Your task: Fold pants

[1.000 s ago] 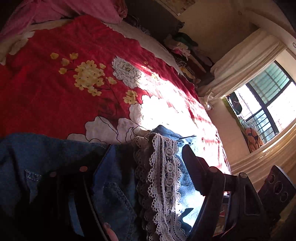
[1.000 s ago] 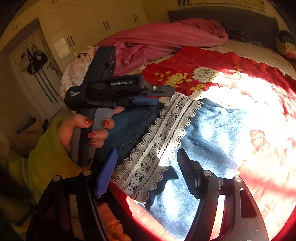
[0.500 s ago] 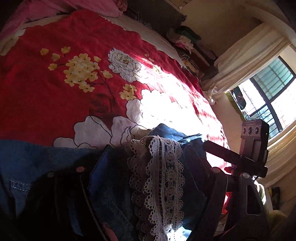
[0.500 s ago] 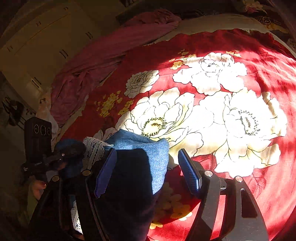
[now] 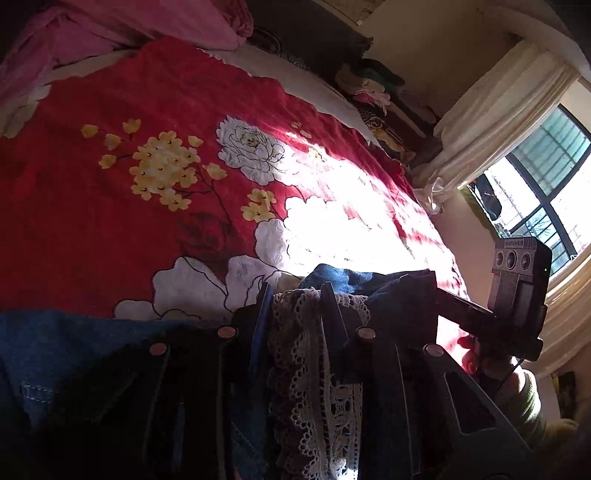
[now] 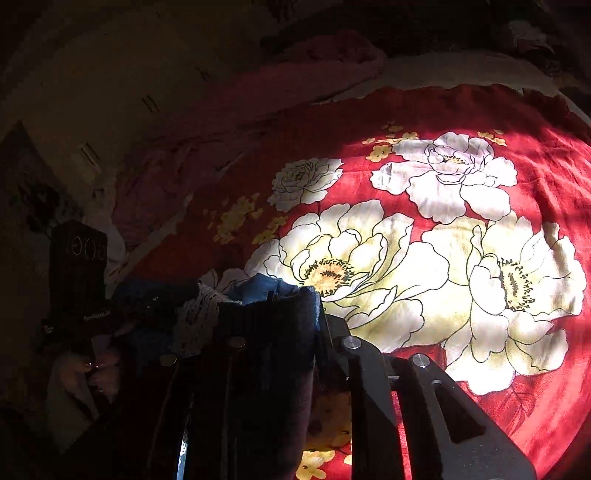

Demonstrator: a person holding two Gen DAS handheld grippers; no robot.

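Note:
The pants are blue denim point(image 5: 55, 347) with a white lace trim point(image 5: 303, 325) and lie at the near edge of the red flowered bedspread point(image 5: 110, 221). My left gripper point(image 5: 295, 299) is shut on the lace-trimmed hem. My right gripper point(image 6: 273, 306) is shut on the dark denim edge point(image 6: 269, 325) beside it. The right gripper also shows at the right of the left wrist view point(image 5: 517, 295), and the left gripper at the left of the right wrist view point(image 6: 79, 280). Both hold the cloth raised off the bed.
A pink blanket point(image 5: 110, 33) is heaped at the head of the bed. A pile of clothes point(image 5: 376, 88) sits by the curtain point(image 5: 498, 107) and window point(image 5: 546, 177). Strong sunlight falls on the bedspread point(image 6: 443, 240). Cupboard doors point(image 6: 92, 110) stand in shadow.
Both grippers have closed on the pants' hem edge. The right gripper swung from over the flat pants to beside the left gripper, and the cloth is bunched up and lifted.

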